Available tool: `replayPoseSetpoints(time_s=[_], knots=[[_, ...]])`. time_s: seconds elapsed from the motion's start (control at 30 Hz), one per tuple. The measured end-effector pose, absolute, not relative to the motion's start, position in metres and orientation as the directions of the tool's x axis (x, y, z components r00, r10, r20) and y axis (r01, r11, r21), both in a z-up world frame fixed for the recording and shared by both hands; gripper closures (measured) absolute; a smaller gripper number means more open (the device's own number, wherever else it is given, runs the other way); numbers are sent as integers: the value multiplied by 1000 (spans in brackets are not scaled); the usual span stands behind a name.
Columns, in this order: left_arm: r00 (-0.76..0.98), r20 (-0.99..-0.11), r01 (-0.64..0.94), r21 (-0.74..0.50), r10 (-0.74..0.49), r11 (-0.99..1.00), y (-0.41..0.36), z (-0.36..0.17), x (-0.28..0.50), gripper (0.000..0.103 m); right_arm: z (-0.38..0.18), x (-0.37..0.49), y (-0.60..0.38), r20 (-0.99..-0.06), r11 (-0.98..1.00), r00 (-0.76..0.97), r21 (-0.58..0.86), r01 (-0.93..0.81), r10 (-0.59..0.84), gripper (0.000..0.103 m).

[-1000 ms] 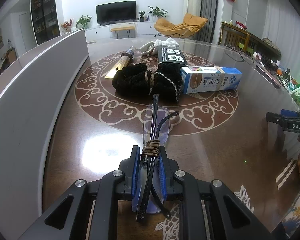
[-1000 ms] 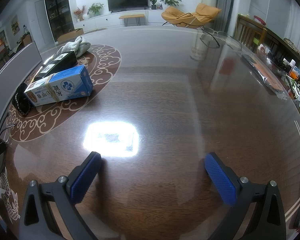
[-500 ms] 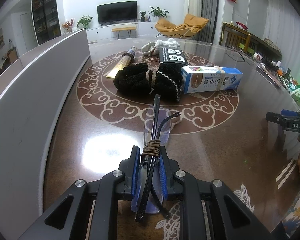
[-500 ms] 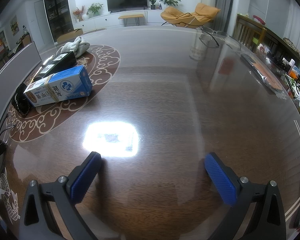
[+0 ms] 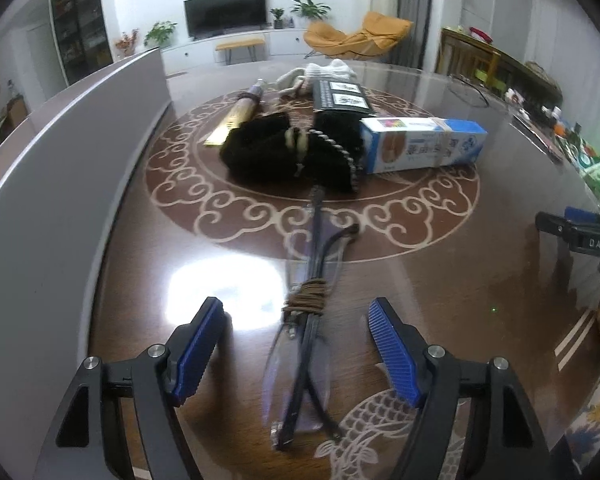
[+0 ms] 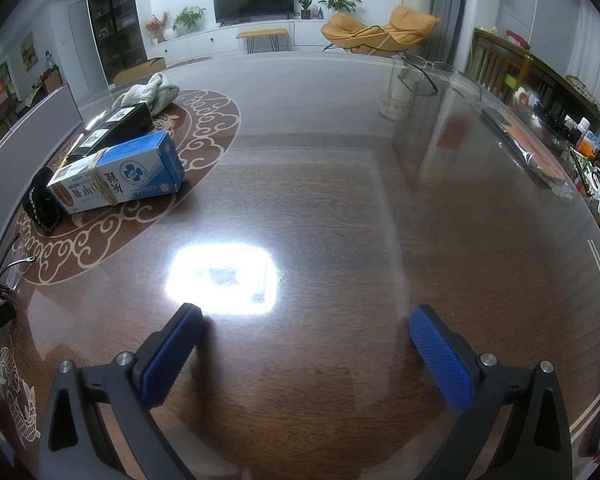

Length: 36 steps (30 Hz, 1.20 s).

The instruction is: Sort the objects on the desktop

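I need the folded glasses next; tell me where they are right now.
In the left wrist view the folded glasses lie on the table, between the opening jaws of the left gripper, which touch nothing. Their far tip points at the black fabric bundle.

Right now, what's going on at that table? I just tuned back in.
The left gripper is opening, its pads off the folded glasses, which lie on the table between the jaws with a brown cord wound round them. The right gripper hangs open over bare wood, holding nothing. A blue-and-white box, a black box, a black fabric piece and a pale cloth sit further back on the table.
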<state>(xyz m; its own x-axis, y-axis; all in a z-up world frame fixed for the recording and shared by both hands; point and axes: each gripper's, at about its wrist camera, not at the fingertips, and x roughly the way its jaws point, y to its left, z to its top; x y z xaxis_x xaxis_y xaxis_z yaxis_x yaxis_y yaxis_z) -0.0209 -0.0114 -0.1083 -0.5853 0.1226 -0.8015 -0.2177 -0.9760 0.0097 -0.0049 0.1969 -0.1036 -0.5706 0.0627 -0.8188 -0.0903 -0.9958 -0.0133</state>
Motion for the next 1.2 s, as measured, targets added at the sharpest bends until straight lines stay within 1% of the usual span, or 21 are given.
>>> replayPoseSetpoints(time_s=[0.13, 0.2, 0.27, 0.3, 0.37, 0.43, 0.57, 0.97, 1.2], knots=[[-570, -811, -243, 10, 135, -970, -5, -108, -25, 29, -103, -5, 199, -819, -995, -570, -13, -96, 66, 0], [-562, -815, -257, 8, 142, -966, -2, -107, -26, 32, -103, -5, 199, -818, -995, -571, -11, -97, 65, 0], [-561, -814, -277, 9, 154, -961, 2, -105, -27, 46, -103, -5, 199, -818, -995, -572, -10, -98, 64, 0], [-559, -813, -291, 10, 161, -957, 5, -104, -26, 51, -103, -4, 200, -818, -995, -572, -9, -99, 64, 0], [-559, -811, -307, 10, 172, -952, 8, -103, -25, 79, -103, -4, 200, -818, -995, -572, -9, -99, 64, 0], [-556, -813, -313, 11, 173, -950, 10, -102, -24, 87, -103, -4, 200, -818, -995, -572, -10, -99, 65, 0], [-566, -807, -295, 10, 167, -955, 8, -103, -21, 91, -103, -4, 200, -818, -995, -572, -9, -99, 65, 0], [-572, -801, -237, -46, 177, -970, -12, -98, -10, 92, -103, -4, 200, -818, -995, -572, -9, -100, 65, 0], [-588, -785, -236, -60, 192, -970, -14, -90, -5, 92, -103, -4, 200, -818, -995, -572, -10, -101, 66, 0]])
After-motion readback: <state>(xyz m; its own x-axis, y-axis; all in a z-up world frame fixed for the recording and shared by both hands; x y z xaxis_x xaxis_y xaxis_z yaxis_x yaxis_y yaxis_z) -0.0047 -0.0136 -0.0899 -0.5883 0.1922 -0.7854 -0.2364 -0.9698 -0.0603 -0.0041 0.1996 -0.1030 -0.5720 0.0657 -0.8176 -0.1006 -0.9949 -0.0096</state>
